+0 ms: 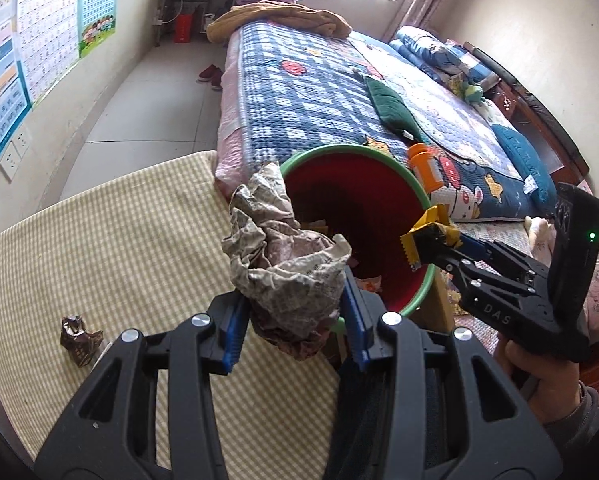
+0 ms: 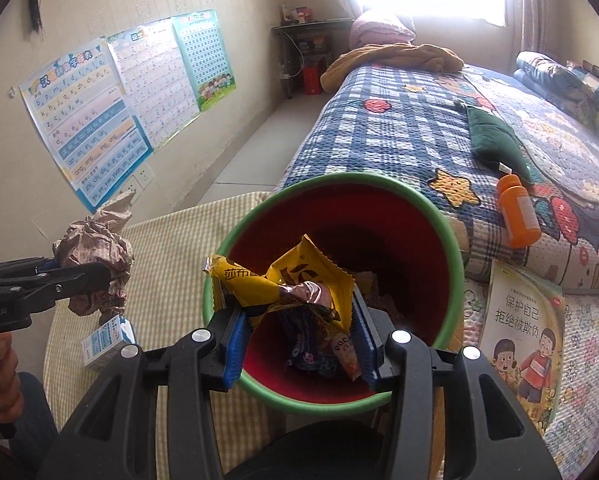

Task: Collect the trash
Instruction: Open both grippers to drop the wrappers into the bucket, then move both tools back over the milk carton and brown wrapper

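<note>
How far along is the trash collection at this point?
Partly done: wrappers already lie inside the red bin. In hand: the left gripper clamps a crumpled newspaper ball beside the rim, and the right gripper holds a yellow wrapper over the opening. Left: drop both, then fetch the brown wrapper and perhaps the small carton on the checked cloth.

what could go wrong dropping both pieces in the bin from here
1. The crumpled newspaper ball in the left tongs hangs at the rim of the red, green-rimmed bin, so it may fall outside.
2. The yellow snack wrapper in the right tongs is light and may cling to a pad.
</note>
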`<control>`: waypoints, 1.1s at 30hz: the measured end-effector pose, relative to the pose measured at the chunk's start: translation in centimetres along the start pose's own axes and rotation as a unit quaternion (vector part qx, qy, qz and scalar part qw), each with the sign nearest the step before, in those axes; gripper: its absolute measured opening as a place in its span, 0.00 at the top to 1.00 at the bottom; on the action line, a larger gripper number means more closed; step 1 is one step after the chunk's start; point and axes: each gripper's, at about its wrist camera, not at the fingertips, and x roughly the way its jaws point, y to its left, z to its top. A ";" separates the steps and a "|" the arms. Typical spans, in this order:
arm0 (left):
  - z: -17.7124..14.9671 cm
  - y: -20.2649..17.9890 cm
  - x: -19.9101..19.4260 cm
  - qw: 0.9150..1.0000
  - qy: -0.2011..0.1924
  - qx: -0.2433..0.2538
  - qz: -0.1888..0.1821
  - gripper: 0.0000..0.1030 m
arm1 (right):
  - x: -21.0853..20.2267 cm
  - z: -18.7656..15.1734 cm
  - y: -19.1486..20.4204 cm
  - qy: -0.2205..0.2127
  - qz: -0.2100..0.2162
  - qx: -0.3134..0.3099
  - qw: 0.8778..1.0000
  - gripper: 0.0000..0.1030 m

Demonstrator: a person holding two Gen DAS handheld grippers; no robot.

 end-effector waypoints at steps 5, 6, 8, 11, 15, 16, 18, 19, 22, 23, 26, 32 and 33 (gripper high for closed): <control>1.4 -2.1 1.8 1.000 0.009 0.020 -0.015 0.61 | 0.1 0.4 -2.1 -0.003 -0.008 0.015 1.000 0.57; 1.7 -2.5 2.2 0.999 0.012 0.023 -0.019 0.61 | 0.2 0.5 -2.4 -0.004 -0.010 0.018 1.000 0.57; 2.1 -3.1 3.1 0.999 0.017 0.027 -0.019 0.61 | 0.4 0.7 -3.1 -0.006 -0.011 0.024 1.000 0.57; 2.7 -3.8 4.3 0.999 0.026 0.034 -0.019 0.60 | 0.8 1.0 -4.0 -0.008 -0.013 0.035 0.999 0.57; 3.4 -4.7 5.5 0.998 0.033 0.041 -0.018 0.59 | 1.3 1.5 -5.1 -0.011 -0.012 0.046 0.999 0.56; 3.4 -4.8 5.7 0.998 0.034 0.042 -0.018 0.56 | 1.4 1.6 -5.3 -0.011 -0.011 0.049 0.999 0.55; 3.7 -5.1 6.0 0.998 0.032 0.043 -0.012 0.47 | 1.7 1.8 -5.7 -0.007 -0.008 0.053 0.999 0.47; 3.6 -5.0 6.0 0.998 0.031 0.044 -0.010 0.42 | 1.7 1.9 -5.9 -0.009 -0.010 0.054 0.998 0.45; 3.4 -5.1 6.1 0.998 0.029 0.050 0.002 0.30 | 1.6 2.0 -6.3 -0.012 -0.011 0.059 0.998 0.33; 3.2 -4.9 6.1 0.998 0.030 0.049 0.005 0.29 | 1.6 2.0 -6.4 -0.013 -0.011 0.061 0.998 0.30; 2.9 -4.4 5.8 0.999 0.030 0.043 0.011 0.21 | 1.5 1.9 -6.5 -0.011 -0.011 0.065 0.998 0.23; 2.0 -2.6 4.1 0.999 0.021 0.024 0.027 0.11 | 1.2 1.5 -5.8 -0.008 -0.012 0.068 0.998 0.16; 1.8 -2.2 3.7 0.999 0.018 0.019 0.029 0.10 | 1.1 1.5 -5.5 -0.008 -0.012 0.066 0.998 0.15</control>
